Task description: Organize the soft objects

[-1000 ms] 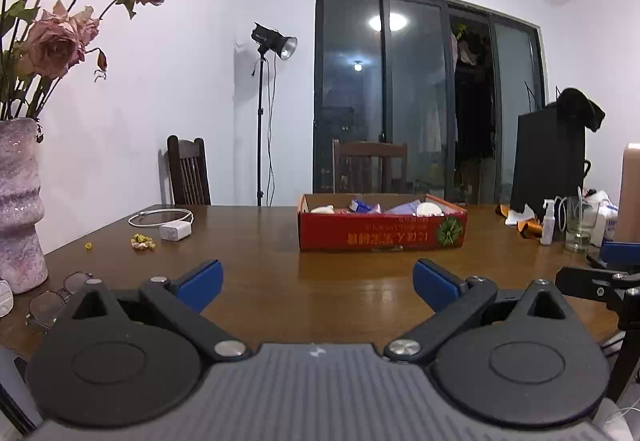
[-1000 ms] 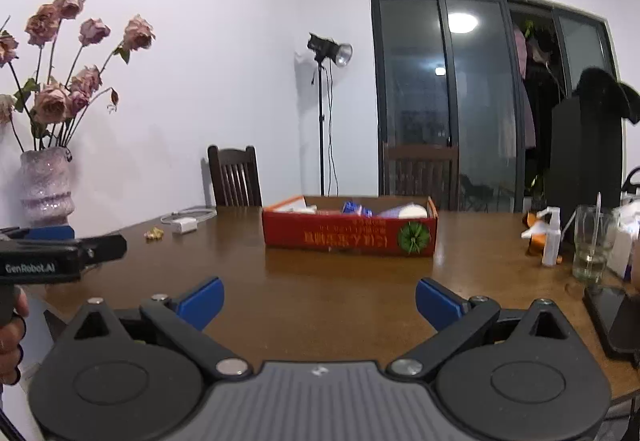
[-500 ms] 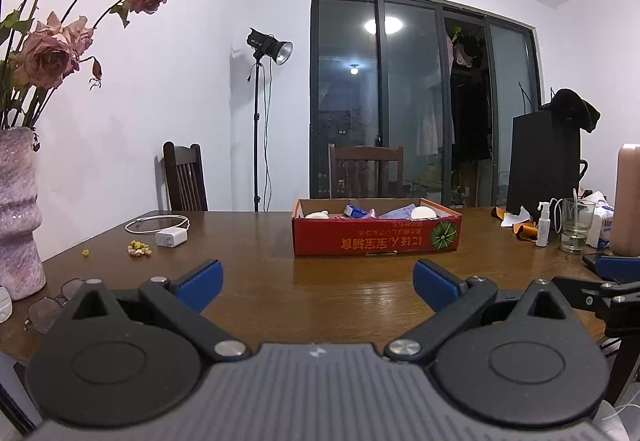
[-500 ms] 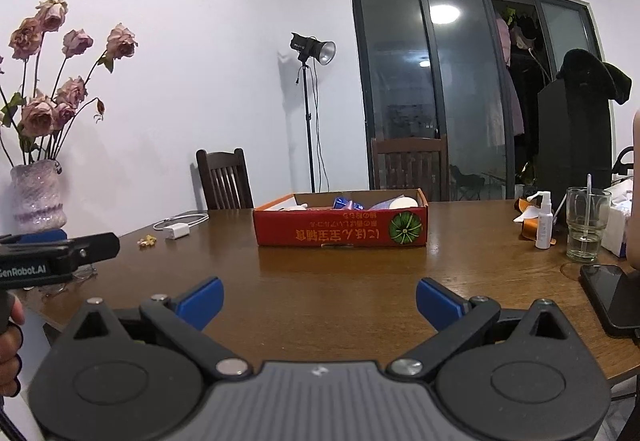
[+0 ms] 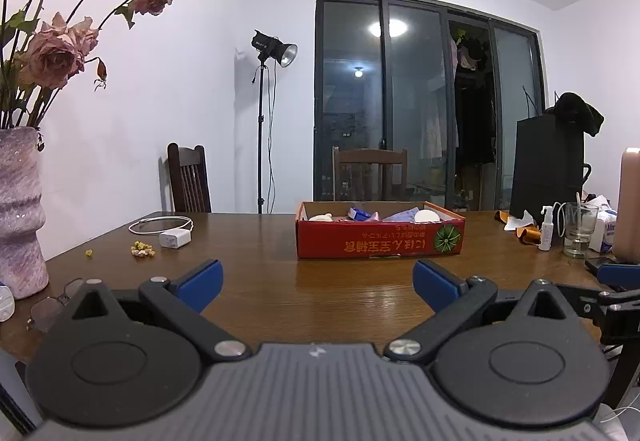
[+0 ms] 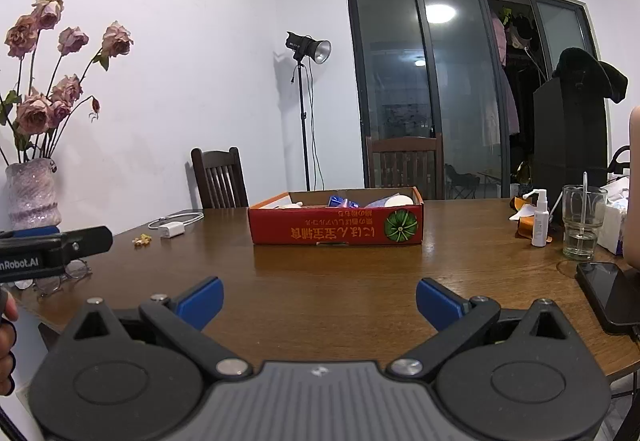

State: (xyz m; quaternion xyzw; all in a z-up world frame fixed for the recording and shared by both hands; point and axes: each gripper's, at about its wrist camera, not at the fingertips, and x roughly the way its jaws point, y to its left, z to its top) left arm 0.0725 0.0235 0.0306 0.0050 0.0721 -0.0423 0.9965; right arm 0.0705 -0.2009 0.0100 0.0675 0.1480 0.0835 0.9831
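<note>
A shallow red cardboard box (image 5: 380,241) stands mid-table and holds several soft items, white, blue and lilac (image 5: 400,216). It also shows in the right wrist view (image 6: 336,229). My left gripper (image 5: 318,283) is open and empty, low over the near table edge, well short of the box. My right gripper (image 6: 319,299) is open and empty, also near the front edge. The left gripper's body shows at the left of the right wrist view (image 6: 56,247).
A vase of dried roses (image 5: 20,209), glasses (image 5: 48,307), a charger with cable (image 5: 174,239) and crumbs (image 5: 142,250) sit at left. A spray bottle (image 6: 540,219), glass (image 6: 582,223), tissues and a phone (image 6: 610,295) sit at right. Chairs stand behind the table.
Both grippers have drawn back and tilted slightly; the box looks a little farther in both views. Jaws stay open.
</note>
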